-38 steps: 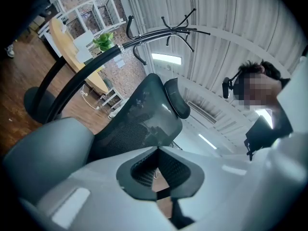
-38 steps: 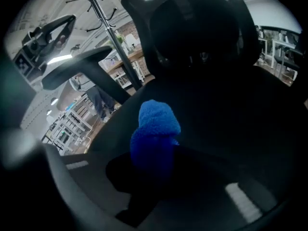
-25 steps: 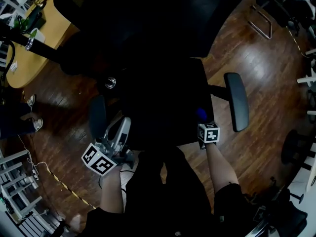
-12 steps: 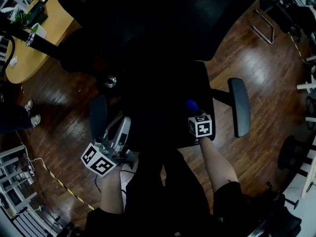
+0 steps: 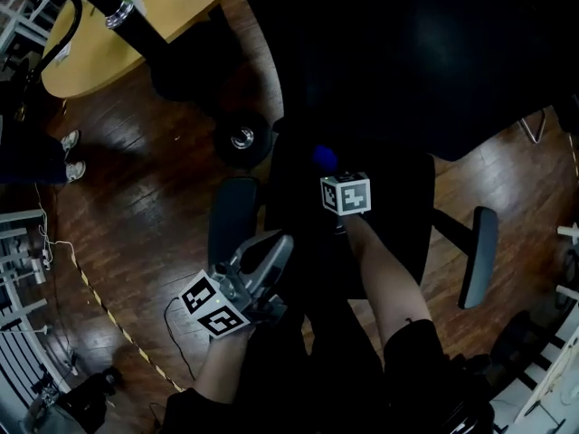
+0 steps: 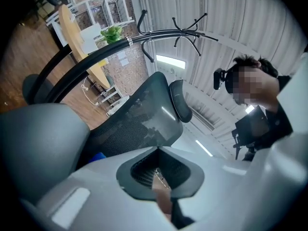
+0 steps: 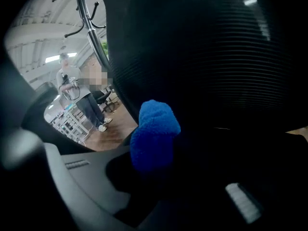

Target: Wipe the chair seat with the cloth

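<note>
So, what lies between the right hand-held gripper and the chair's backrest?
The blue cloth, held in the right hand-held gripper, stands before the black backrest; the right gripper view shows it.

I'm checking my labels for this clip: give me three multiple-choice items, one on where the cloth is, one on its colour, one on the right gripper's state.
1. Where is the cloth? A. on the floor B. in the right gripper, over the seat C. on the table
2. What colour is the cloth? A. red B. white C. blue
3. The right gripper is: A. shut on the cloth B. open and empty C. shut on an armrest
Answers: 1 B, the head view shows it at the right gripper's tip above the seat; 2 C, both views show it blue; 3 A, the right gripper view shows it pinched between the jaws.
</note>
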A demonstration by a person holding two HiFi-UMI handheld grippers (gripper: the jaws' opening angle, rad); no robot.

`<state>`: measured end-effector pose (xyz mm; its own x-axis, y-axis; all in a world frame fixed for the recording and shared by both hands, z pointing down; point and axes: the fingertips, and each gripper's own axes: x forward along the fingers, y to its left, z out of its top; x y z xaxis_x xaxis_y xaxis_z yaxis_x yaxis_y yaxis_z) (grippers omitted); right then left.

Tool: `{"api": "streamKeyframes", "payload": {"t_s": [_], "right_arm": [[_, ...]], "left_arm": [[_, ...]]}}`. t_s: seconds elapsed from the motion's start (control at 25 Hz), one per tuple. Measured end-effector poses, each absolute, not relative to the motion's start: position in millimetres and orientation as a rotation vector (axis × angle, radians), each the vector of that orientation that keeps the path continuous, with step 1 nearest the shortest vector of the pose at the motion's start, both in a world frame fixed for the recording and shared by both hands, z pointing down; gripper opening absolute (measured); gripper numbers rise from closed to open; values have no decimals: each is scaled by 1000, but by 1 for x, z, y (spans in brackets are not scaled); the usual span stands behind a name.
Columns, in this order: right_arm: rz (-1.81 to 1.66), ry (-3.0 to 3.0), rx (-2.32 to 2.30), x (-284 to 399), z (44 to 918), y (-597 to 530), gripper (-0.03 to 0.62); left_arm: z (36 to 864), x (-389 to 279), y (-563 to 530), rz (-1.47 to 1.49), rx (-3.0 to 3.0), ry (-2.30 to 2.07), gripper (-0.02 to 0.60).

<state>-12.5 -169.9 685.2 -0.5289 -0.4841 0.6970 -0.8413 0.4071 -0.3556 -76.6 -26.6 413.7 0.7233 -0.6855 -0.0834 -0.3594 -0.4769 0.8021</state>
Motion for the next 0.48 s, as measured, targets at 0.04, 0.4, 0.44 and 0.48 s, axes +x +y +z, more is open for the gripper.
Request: {"api": "streamKeyframes", "payload": {"t_s": [0.04, 0.4, 0.44, 0.48], "right_arm": [[969, -2180, 1105, -25, 688, -177, 37], [949, -2241, 1066, -64, 701, -188, 37], [959, -2223, 1088, -57, 704, -188, 37], [973, -2199, 1118, -47, 708, -189, 37]], "left_arm": [[414, -78, -28, -521, 2093, -787, -8], [418, -92, -33, -542, 2006, -794, -8], [419, -91, -33, -532, 2006, -794, -8], [419, -90, -33, -523, 2006, -793, -8]]}}
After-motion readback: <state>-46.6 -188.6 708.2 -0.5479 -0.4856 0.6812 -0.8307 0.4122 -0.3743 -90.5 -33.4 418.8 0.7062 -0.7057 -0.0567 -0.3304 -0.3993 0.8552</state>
